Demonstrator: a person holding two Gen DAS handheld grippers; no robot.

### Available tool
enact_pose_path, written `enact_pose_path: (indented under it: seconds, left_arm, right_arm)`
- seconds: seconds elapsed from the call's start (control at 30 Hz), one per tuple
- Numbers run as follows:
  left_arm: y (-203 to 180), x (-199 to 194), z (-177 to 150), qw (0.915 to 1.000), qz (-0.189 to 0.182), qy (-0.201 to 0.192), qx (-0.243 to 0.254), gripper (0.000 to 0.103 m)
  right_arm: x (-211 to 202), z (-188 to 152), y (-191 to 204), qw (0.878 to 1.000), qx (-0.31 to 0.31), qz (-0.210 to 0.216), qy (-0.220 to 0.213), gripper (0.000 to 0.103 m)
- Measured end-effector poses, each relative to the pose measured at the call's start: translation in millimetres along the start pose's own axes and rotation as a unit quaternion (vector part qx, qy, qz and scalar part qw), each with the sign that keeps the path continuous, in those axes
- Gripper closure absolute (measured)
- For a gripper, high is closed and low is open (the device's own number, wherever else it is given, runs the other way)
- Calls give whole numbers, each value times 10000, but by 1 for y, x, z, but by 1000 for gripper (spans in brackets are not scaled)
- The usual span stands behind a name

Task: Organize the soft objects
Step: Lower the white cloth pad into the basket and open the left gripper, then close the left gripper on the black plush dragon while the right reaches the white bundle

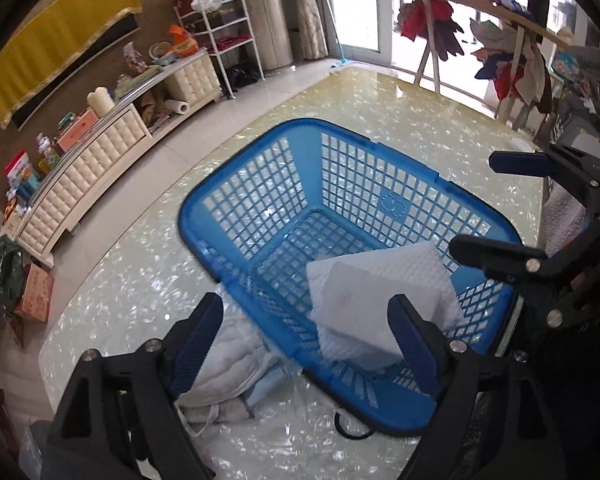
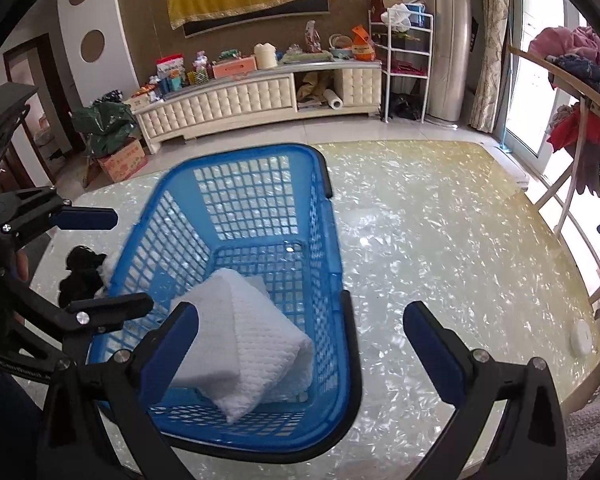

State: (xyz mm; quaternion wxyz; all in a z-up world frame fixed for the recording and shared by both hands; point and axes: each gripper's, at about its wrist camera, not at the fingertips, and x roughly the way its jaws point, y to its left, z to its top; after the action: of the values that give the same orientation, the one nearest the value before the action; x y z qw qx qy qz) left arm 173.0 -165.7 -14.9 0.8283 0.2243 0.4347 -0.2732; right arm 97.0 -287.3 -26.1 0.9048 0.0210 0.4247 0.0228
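Note:
A blue plastic basket (image 1: 188,208) (image 2: 240,150) stands on the pearly table. Inside it, at the near end, lies a folded white quilted towel (image 1: 380,292) (image 2: 252,340). My left gripper (image 1: 306,340) (image 2: 100,262) hangs open above the basket's near rim, its pads well apart from the towel. My right gripper (image 2: 302,344) (image 1: 508,204) is open over the basket's right rim, holding nothing. A pile of white cloth (image 1: 228,360) with a pale blue piece (image 1: 260,392) lies on the table outside the basket's left side. A black cloth (image 2: 80,272) lies there too.
A small white round disc (image 2: 581,340) sits near the table's right edge. A drying rack hung with clothes (image 1: 460,20) (image 2: 580,80) stands by the window. A cream cabinet (image 1: 100,152) (image 2: 260,96) loaded with clutter lines the far wall.

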Motion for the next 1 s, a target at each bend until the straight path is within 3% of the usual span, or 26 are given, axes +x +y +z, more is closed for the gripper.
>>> enact_pose_path:
  seconds: [0.13,0.37,0.43,0.57,0.83,1.0]
  left_arm:
    - [7,-14,-11,9998,-19,-107,-171,18]
    - [20,-33,-39,9981,-152,-257,-542,12]
    - [26,-38,-47,9971,-207,-306,-664,0]
    - [39,-49,-62,9951,-261,-403,-866,0]
    - [66,-63,-95,9937,-77,-371,-1050,0]
    - [97,-65,-117,9894,244,-239,-1408,0]
  right_arm:
    - [-10,3,6,9998,-73,72,-174,1]
    - [-12,-1,26,9995,1,315,3,1]
    - [-15,-3,37,9994,-98,346,22,1]
    - [-18,-5,57,9989,-276,374,48,1]
    - [-8,-10,92,9972,-516,497,201,1]
    - [-1,-7,113,9954,-686,625,232,1]
